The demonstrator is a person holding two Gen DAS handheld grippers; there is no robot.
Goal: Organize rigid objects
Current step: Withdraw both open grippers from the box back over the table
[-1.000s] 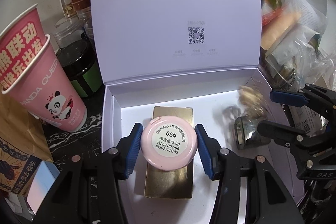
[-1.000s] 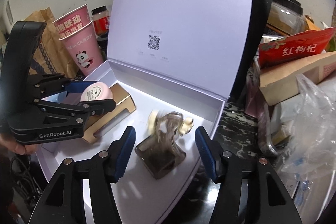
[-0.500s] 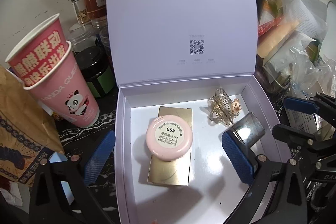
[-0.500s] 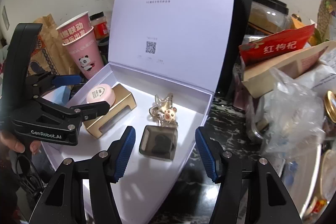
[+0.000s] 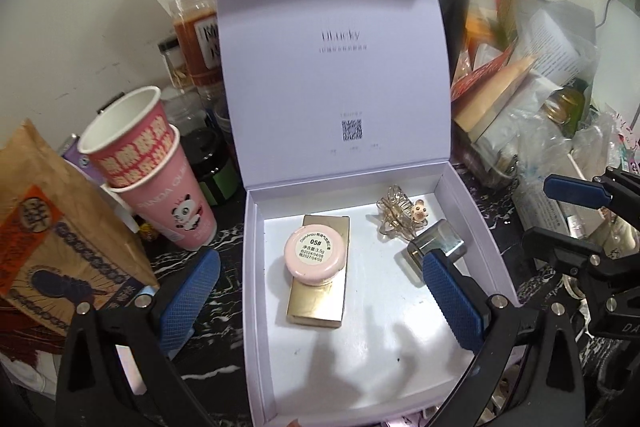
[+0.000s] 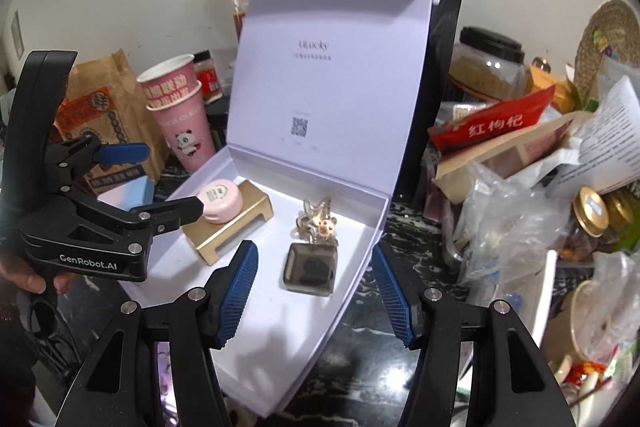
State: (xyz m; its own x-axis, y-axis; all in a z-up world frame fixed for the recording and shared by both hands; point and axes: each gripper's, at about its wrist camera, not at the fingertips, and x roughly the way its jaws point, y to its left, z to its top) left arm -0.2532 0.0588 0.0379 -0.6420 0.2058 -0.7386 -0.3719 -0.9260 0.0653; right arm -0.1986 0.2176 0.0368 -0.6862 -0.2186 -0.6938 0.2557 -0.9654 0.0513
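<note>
The white gift box sits open on the dark marbled surface, its lid standing upright at the far side.

Contents, left-wrist view: a gold rectangular box lies flat at left of centre, with a round pink compact resting on its far half, label up. Toward the right wall lies a translucent hair claw clip bearing a small animal charm, and just in front of it a smoky grey square case. The clip and the grey case sit close together, well apart from the gold box.

Left tongs: spread wide, empty, above the near part of the box; its jaws have just been opening, and nothing is between the pads. One pad hangs outside the left wall, the other in front of the grey case.

Right tongs: partly spread, empty, raised above the box's near corner, with the grey case showing between the pads without contact.

Outside the box, at left: two stacked pink paper cups and a brown paper bag. At right: a heap of plastic bags and packets.
</note>
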